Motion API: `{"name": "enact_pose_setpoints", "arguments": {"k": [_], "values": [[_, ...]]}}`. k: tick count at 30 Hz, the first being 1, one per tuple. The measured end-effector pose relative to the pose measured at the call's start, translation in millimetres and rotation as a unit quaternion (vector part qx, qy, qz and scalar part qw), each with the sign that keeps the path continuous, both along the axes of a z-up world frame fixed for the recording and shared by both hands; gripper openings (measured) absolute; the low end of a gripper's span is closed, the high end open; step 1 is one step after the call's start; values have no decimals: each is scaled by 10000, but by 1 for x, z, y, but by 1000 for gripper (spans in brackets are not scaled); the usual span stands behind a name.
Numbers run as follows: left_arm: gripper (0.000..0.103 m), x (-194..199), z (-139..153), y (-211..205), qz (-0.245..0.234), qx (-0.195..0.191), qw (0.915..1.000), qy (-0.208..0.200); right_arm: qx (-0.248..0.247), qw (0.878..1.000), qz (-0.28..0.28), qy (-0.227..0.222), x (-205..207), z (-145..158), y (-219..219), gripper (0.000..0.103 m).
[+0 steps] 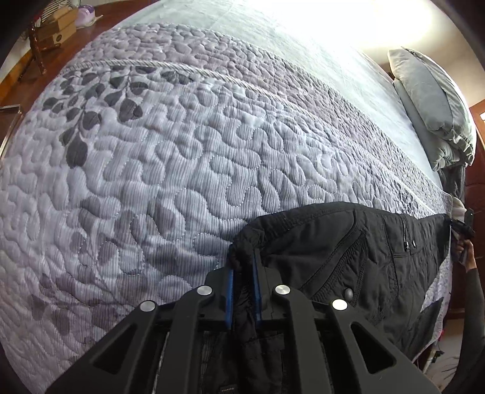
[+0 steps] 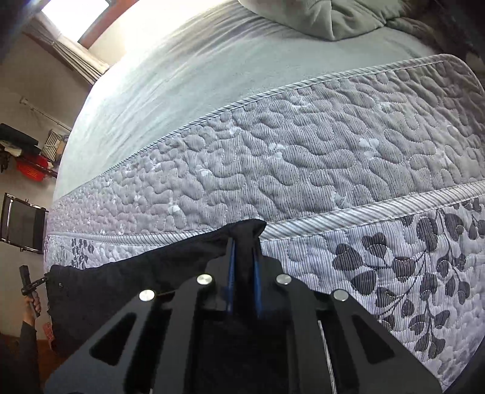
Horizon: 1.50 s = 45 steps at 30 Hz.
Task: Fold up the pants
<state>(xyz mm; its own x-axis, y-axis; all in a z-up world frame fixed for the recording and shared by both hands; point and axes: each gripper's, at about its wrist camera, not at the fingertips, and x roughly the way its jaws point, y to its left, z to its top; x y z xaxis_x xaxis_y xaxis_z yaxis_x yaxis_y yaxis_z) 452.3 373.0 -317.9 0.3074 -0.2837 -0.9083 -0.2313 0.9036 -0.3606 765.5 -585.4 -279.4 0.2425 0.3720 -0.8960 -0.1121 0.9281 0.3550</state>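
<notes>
My left gripper (image 1: 244, 272) is clamped on a bunched edge of the black pants (image 1: 348, 242), blue pads (image 1: 231, 291) tight on the fabric. My right gripper (image 2: 244, 254) is pinched on another corner of the same pants (image 2: 136, 272), cloth squeezed between its pads too. The pants hang stretched between both grippers at the near edge of the bed, over the quilt (image 1: 151, 151).

Left wrist view only: 1 zip pocket, 1 round button (image 1: 348, 293) on the pants, 1 grey pillow (image 1: 433, 100) at the far right, cardboard boxes (image 1: 56, 27) on the wood floor top left, and my other hand w/ its gripper at the right edge.

Right wrist view only: plain grey sheet (image 2: 182, 85) beyond the quilt, a window (image 2: 72, 18) w/ curtain, a shelf w/ 1 red basket (image 2: 31, 169), contents too small to tell, and my left hand (image 2: 31, 303) at the left edge

Count: 1 pants, 2 grippers, 1 quilt
</notes>
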Motion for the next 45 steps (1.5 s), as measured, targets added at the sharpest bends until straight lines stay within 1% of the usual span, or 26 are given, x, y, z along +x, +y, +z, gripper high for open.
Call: {"name": "enact_pose_setpoints", "arguments": {"k": [2, 4, 7, 10, 13, 17, 18, 20, 22, 26, 28, 31, 32, 33, 34, 35, 36, 37, 38, 39, 40, 41, 42, 43, 44, 45], "values": [[9, -3, 14, 2, 106, 29, 9998, -136, -79, 9999, -34, -109, -9, 15, -4, 8], [9, -7, 32, 1, 167, 74, 9992, -344, -56, 9995, -45, -308, -21, 37, -9, 7], [9, -13, 60, -9, 143, 300, 9976, -605, -82, 9979, -35, -639, -44, 75, -16, 7], [8, -28, 91, -17, 195, 447, 9942, -959, -75, 9946, -67, -1031, -80, 112, -26, 6], [8, -49, 121, -24, 207, 491, 9910, -1225, -202, 9909, -69, -1329, -125, 138, -34, 5], [8, -93, 159, -39, 46, 599, 9847, -1636, -241, 9862, -138, -1633, -205, 152, -56, 5], [8, -106, 165, -42, 10, 598, 9831, -1728, -260, 9853, -166, -1682, -228, 152, -61, 5], [8, -136, 175, -51, -70, 716, 9799, -1860, -257, 9832, -264, -1790, -271, 151, -70, 5], [8, -164, 179, -54, -56, 676, 9785, -1946, -322, 9813, -378, -1862, -311, 144, -78, 5], [9, -217, 172, -58, -67, 762, 9780, -1943, -227, 9791, -746, -1878, -385, 130, -90, 5], [9, -241, 163, -63, -151, 885, 9784, -1863, -315, 9784, -878, -1844, -414, 119, -92, 6], [10, -269, 145, -66, -190, 1002, 9794, -1740, -430, 9776, -1088, -1750, -451, 99, -95, 10], [11, -276, 139, -68, -203, 1071, 9793, -1705, -510, 9775, -1152, -1694, -462, 91, -94, 17], [14, -283, 133, -71, -272, 1241, 9778, -1664, -540, 9780, -1192, -1625, -473, 84, -95, 23], [15, -289, 126, -75, -341, 1424, 9763, -1591, -640, 9786, -1237, -1517, -482, 76, -93, 32], [19, -294, 119, -78, -387, 1537, 9762, -1481, -800, 9776, -1314, -1439, -491, 68, -92, 55], [23, -297, 109, -78, -395, 1588, 9777, -1314, -870, 9772, -1368, -1370, -500, 60, -92, 69], [25, -301, 98, -77, -353, 1634, 9792, -1153, -912, 9779, -1395, -1266, -509, 53, -92, 70], [36, -306, 89, -76, -309, 1685, 9800, -1008, -879, 9781, -1474, -1181, -518, 48, -93, 68], [41, -311, 80, -75, -204, 1821, 9793, -858, -737, 9788, -1579, -1078, -526, 44, -96, 68], [41, -318, 71, -71, -68, 1964, 9779, -716, -519, 9788, -1728, -969, -534, 41, -99, 68], [43, -323, 64, -66, 105, 2025, 9775, -579, -235, 9765, -1934, -924, -543, 39, -104, 68], [47, -328, 59, -58, 384, 2024, 9775, -451, 138, 9732, -2119, -877, -550, 40, -108, 69], [49, -337, 56, -50, 717, 1914, 9781, -394, 573, 9676, -2312, -834, -556, 38, -111, 69], [51, -346, 56, -44, 1013, 1609, 9807, -444, 986, 9594, -2505, -841, -561, 39, -114, 70], [58, -355, 58, -38, 1294, 1172, 9829, -578, 1434, 9482, -2704, -848, -563, 37, -116, 70]]}}
